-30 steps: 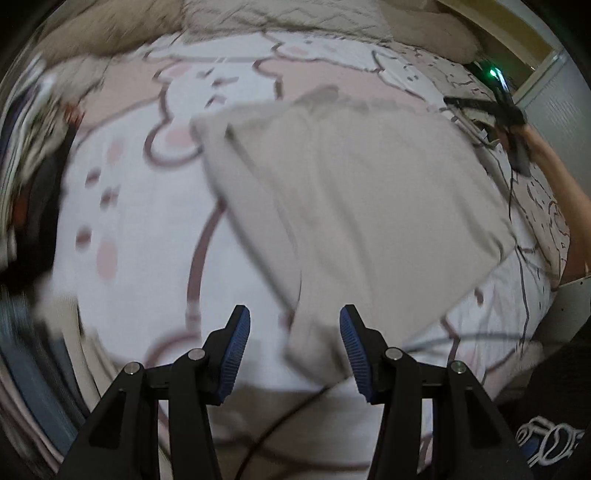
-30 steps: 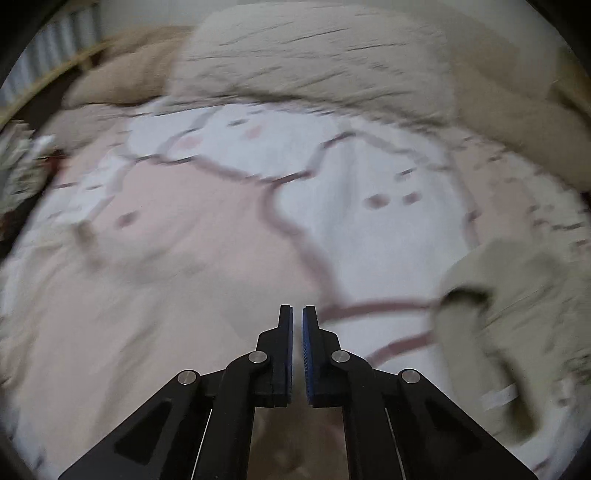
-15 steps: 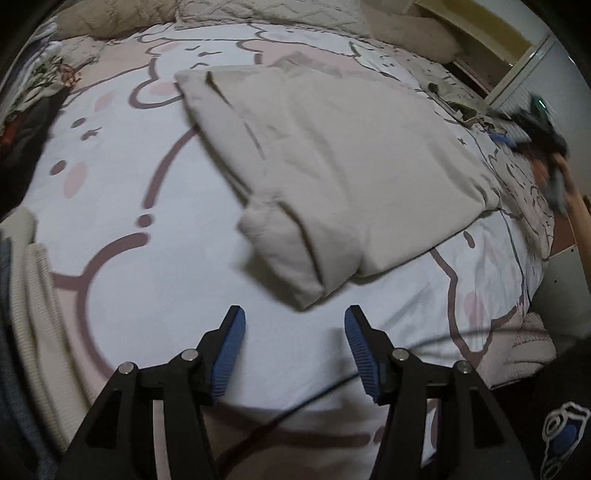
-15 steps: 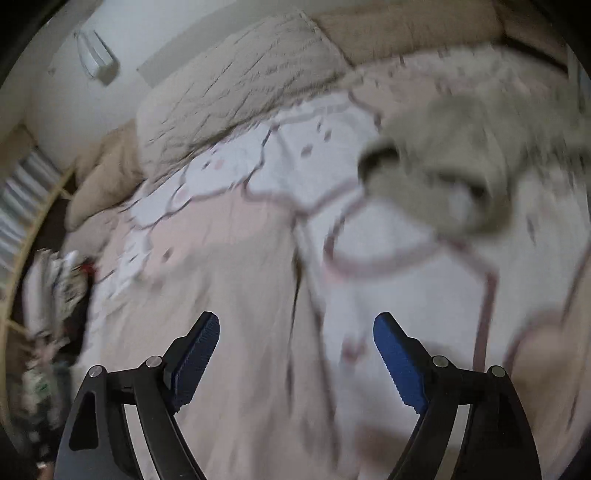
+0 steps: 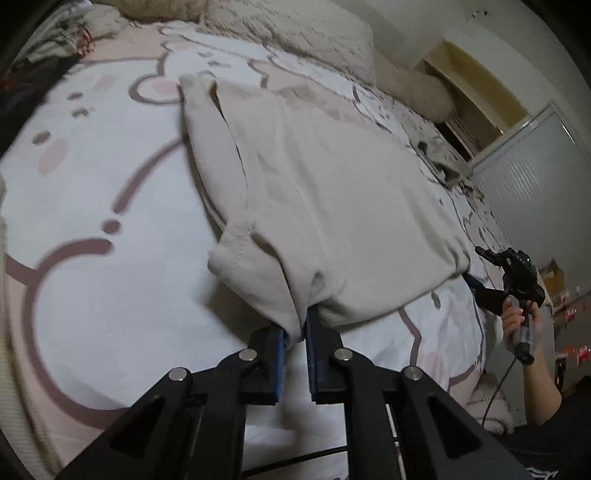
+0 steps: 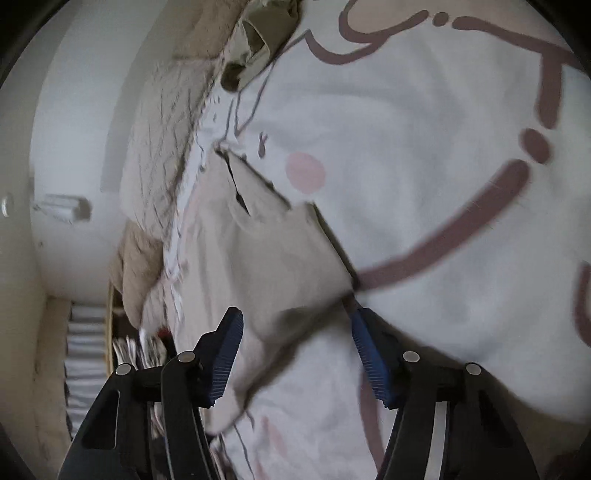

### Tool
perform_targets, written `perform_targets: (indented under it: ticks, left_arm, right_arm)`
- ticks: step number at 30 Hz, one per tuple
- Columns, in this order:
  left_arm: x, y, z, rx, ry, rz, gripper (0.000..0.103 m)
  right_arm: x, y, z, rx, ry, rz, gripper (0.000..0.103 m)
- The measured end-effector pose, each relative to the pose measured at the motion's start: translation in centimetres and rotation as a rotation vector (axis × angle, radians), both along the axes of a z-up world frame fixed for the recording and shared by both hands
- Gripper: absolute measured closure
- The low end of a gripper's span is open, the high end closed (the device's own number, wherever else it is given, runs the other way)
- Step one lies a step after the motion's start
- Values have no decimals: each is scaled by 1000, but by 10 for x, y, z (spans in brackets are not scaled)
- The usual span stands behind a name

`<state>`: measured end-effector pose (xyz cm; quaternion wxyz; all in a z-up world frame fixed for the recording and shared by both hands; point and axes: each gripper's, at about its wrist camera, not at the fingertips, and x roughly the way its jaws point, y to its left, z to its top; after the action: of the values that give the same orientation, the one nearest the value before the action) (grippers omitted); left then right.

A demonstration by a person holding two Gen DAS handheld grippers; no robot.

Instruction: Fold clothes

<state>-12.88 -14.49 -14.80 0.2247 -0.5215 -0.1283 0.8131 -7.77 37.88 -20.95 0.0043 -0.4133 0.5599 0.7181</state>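
Note:
A beige garment (image 5: 325,206) lies partly folded on a white and pink cartoon-print bedsheet (image 5: 92,177). My left gripper (image 5: 295,338) is shut on the garment's near corner, with cloth pinched between the blue pads. My right gripper (image 6: 295,354) is open, its jaws on either side of another corner of the same garment (image 6: 266,258). The right gripper also shows in the left wrist view (image 5: 513,277), held in a hand at the garment's right edge.
Beige pillows (image 5: 306,33) and a quilt lie at the head of the bed. A crumpled olive garment (image 6: 262,40) sits farther off on the sheet. Stacked clothes (image 5: 40,48) lie at the bed's left side. A grey cabinet (image 5: 535,177) stands beside the bed.
My left gripper moved forward and shut on the garment's near corner. My right gripper, shut a second ago, opened and swung down around the garment's other corner.

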Motion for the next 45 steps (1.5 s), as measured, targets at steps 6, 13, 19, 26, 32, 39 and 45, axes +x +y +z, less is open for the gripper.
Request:
perform_targets:
  ticks: [6,13,19,26,32,39,45]
  left_arm:
    - [5,-13,27,-101,60,12,95]
    - [12,-25,0,-284,5,13,100]
    - [28,-11,-9,-446,49,-48,100]
    - [55,-28,6,-579,111,8,100]
    - [83,29,13,-807,377,-210,52]
    - [113,95,-39,-1162,645,-609,52]
    - [110,109,-59,-1324,816,-638,52]
  right_arm:
    - [-32,3,8,54,-14,40,98]
    - [-45,4,72,476,68,219,98]
    - [-61,-2,15,506,-77,334,99]
    - [-49,11,18,441,-69,267,92]
    - [-18,-13,61,895,-52,314,18]
    - [41,-112,71,1683,136,728,18]
    - [86,-179,11,2238,475,1217,18]
